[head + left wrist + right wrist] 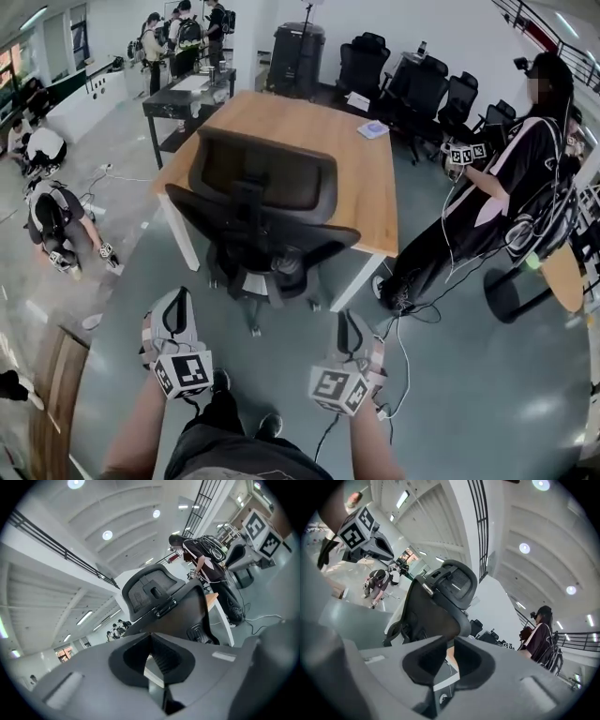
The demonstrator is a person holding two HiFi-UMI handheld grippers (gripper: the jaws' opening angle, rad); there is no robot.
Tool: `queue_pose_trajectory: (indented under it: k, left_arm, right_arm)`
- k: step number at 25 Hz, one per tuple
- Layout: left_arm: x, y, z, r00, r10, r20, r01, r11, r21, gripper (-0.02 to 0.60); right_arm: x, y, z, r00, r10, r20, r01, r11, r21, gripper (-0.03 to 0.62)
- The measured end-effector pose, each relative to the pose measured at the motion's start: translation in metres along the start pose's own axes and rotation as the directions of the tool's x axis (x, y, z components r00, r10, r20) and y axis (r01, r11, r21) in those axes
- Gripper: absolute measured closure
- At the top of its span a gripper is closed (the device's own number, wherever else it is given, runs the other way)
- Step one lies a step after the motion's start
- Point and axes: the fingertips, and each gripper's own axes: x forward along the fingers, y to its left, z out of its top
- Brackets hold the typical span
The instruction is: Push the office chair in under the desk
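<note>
so, office chair (262,202): black mesh-back one, parked at the near end of the desk with its backrest facing me. headrest and back overlap the desk top in the head view, but the wheeled base is out on the grey floor (469,394) on my side of the desk edge.
desk (309,127): long wooden top on white legs, running away from me. a small light paper thing (373,129) sits near its far right edge.
left gripper (177,295): low in the head view, left of centre, pointing at the chair back and clear of it. in the left gripper view the jaws are pressed together with nothing in them, chair back straight ahead.
right gripper (353,319): same deal on the right side, level with the left one, apart from the chair. the right gripper view shows its jaws nearly together with just a thin slit left, nothing in the slit.
contact: neither gripper touches the chair, floor shows between them and its wheels.
people: one person (497,202) in dark clothes stands right of the desk, another one (52,216) crouches on the floor off to the left.
background: row of black chairs (412,89) past the far end of the desk, cables (405,352) trailing on the floor at right.
</note>
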Motion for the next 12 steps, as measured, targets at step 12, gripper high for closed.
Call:
queue_pose_trajectory:
  k: [12]
  left_arm:
    - [-0.04, -0.021, 0.029, 0.993, -0.114, 0.021, 0.116, 0.986, -0.119, 0.563]
  right_arm:
    - [-0.047, -0.001, 0.017, 0.999, -0.007, 0.036, 0.003, 0.994, 0.111, 0.603]
